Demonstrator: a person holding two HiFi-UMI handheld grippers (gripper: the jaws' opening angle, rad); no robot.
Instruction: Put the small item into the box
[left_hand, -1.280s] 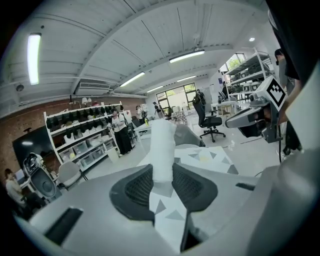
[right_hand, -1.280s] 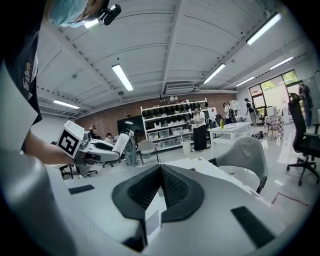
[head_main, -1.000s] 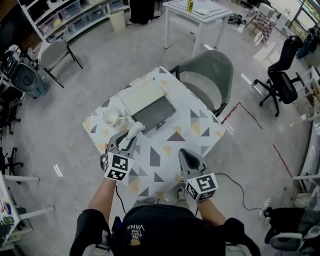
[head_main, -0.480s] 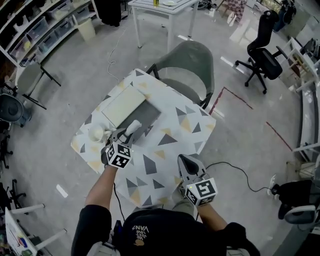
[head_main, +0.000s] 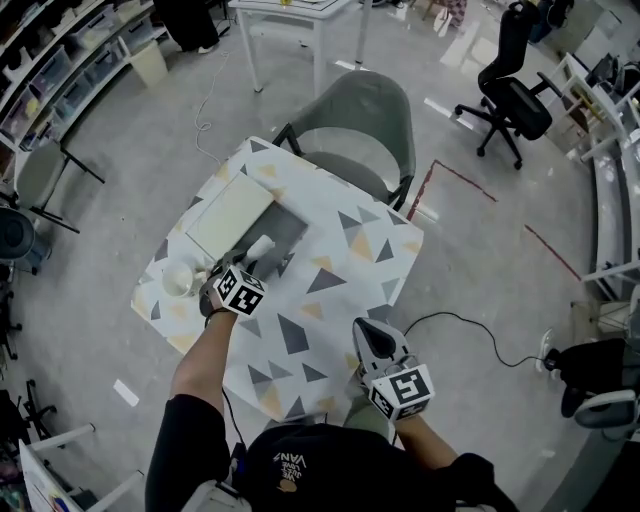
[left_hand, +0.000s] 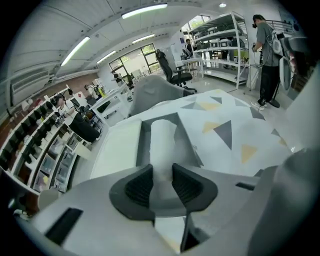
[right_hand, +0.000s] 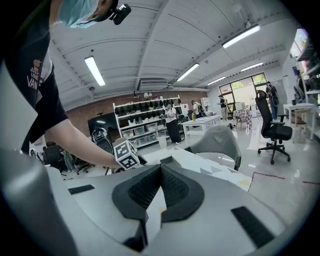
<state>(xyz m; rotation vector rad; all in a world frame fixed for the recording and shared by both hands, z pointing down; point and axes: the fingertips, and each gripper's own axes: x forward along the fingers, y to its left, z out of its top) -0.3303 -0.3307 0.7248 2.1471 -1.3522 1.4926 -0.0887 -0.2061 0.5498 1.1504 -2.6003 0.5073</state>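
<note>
Tabletop box (left_hand: 189, 145) sits partly hidden behind white item (left_hand: 162, 142) clamped by left gripper (left_hand: 162, 176)

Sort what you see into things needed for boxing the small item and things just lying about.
Needed:
white cylinder, gripped in the left tongs
open grey box

Lying about:
white cup
cream lid beside the box
green chair
right tongs, shut, empty

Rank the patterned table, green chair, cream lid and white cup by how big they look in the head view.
1. patterned table
2. green chair
3. cream lid
4. white cup
The chair stands farther from the camera, so it may look undersized.
</note>
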